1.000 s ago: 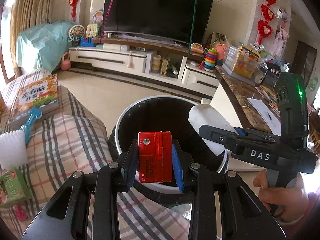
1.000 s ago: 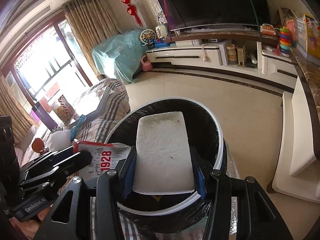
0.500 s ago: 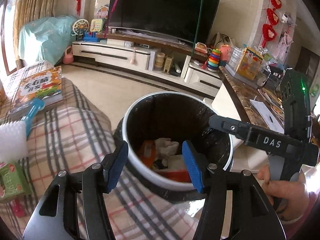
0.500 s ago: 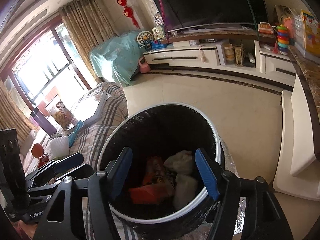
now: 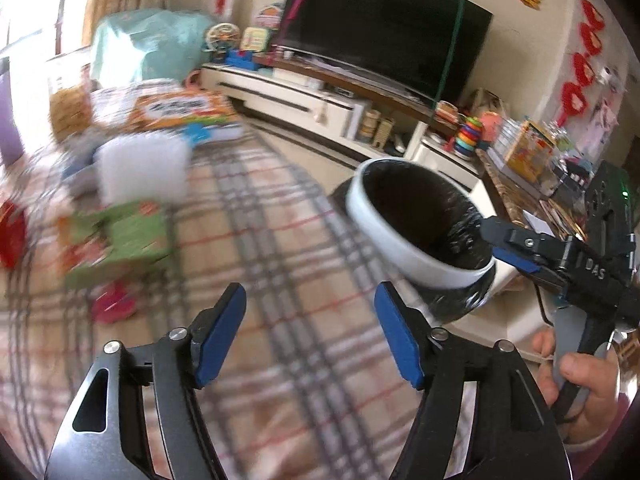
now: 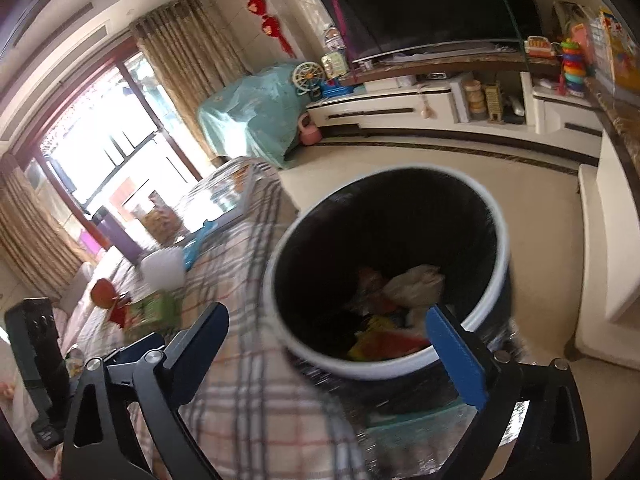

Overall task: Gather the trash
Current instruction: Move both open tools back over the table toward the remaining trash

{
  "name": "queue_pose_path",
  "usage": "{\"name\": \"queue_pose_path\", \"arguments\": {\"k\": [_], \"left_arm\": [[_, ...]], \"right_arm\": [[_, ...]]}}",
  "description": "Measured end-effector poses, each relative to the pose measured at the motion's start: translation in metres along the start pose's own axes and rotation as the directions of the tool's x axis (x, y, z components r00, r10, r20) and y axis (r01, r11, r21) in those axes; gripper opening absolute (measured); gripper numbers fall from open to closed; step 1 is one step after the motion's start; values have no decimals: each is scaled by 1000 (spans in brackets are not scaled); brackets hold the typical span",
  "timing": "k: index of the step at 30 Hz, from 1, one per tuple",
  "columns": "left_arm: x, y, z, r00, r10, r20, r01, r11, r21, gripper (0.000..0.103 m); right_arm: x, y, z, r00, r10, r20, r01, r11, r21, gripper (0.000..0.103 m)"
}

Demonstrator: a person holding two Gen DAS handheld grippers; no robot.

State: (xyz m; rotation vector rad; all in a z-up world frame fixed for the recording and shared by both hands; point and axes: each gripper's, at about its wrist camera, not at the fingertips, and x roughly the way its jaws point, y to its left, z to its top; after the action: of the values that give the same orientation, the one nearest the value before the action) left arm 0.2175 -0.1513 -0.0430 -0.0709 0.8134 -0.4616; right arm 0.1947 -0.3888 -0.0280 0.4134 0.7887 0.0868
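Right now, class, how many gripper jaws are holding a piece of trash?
0. The left gripper hangs open over the plaid cloth, nothing between its pads. The right gripper stands open at the trash bin rim, also empty. Both have just been opening.

Daylight floods in from the window [image 6: 100, 160], which is blown out to white with a pinkish fringe in the right wrist view. The room is bright overall, while the television screen [image 5: 384, 40] stays dark and reflects little. The left wrist view is heavily motion-blurred on its left side: the items on the plaid cloth [image 5: 280, 280] smear into colour patches, perhaps boxes. Both fisheye views bend straight lines and darken at the corners.
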Motion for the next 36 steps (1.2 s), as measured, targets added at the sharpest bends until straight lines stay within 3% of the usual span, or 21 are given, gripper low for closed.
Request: {"name": "queue_pose_path", "arguments": {"k": [8,17,28,36], "left_arm": [[-35,67,-30,995,95,-2,-95,989,-112,74],[-68,139,-52,983,181,9,-173,952,-252,74],[-85,180,-59,973,232,6,-217,921,-324,74],[-82,204,-50,969,246,-9,-235,916,-326,74]], "right_arm": [[15,54,-29,996,73,-57,-76,996,-46,101],[40,112,-57,985,119,-126,-135,982,-129,101],[69,162,-74,970,146,-193,-187,958,-215,101],[91,197,-78,958,177,-224,-239,928,-287,101]]}}
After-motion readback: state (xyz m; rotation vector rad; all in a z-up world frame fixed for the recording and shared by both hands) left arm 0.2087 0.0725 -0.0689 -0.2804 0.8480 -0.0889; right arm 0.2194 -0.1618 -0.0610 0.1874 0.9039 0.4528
